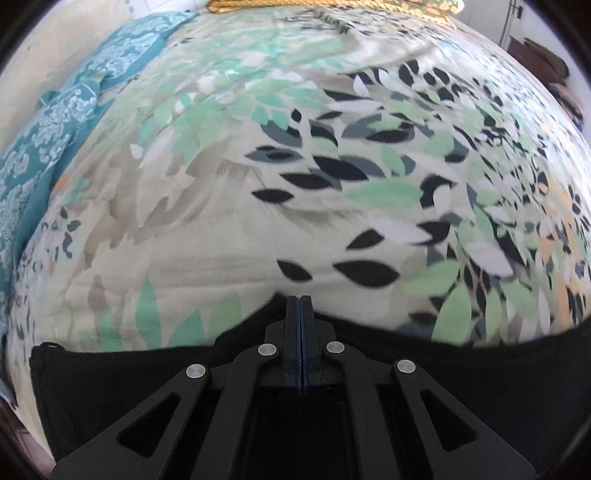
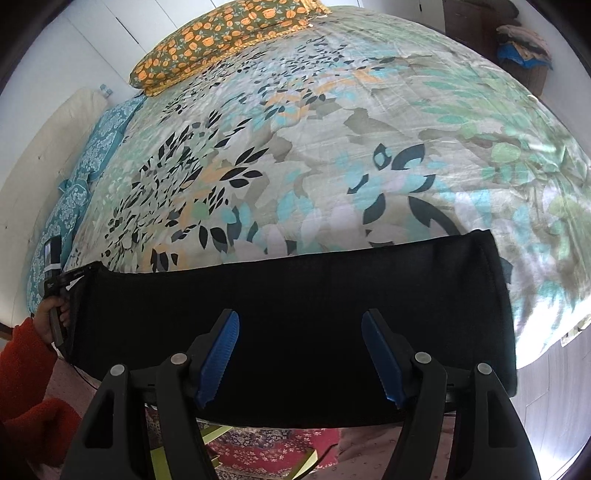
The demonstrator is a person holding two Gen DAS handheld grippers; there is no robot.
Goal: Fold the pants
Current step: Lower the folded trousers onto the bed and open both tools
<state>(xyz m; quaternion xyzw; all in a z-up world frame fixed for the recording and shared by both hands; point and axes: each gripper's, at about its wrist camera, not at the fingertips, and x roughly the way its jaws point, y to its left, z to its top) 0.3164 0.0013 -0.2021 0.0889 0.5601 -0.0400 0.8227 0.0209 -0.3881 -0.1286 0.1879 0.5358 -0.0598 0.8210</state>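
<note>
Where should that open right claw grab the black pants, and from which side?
Probably the free right-hand edge of the black pants, approached from the near side. The left gripper appears shut on the other end, while the right gripper hangs open above the middle.

Home bedroom: bed with floral quilt (image 2: 332, 155), orange-print pillow (image 2: 221, 40), patterned rug (image 2: 273, 450).

Both wrist views low over bedspread (image 1: 207, 258)

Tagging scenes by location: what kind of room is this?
Most likely a home bedroom. A bed with a leaf-print quilt fills both views, with an orange-patterned pillow at its head. The black pants lie across the near edge.
</note>
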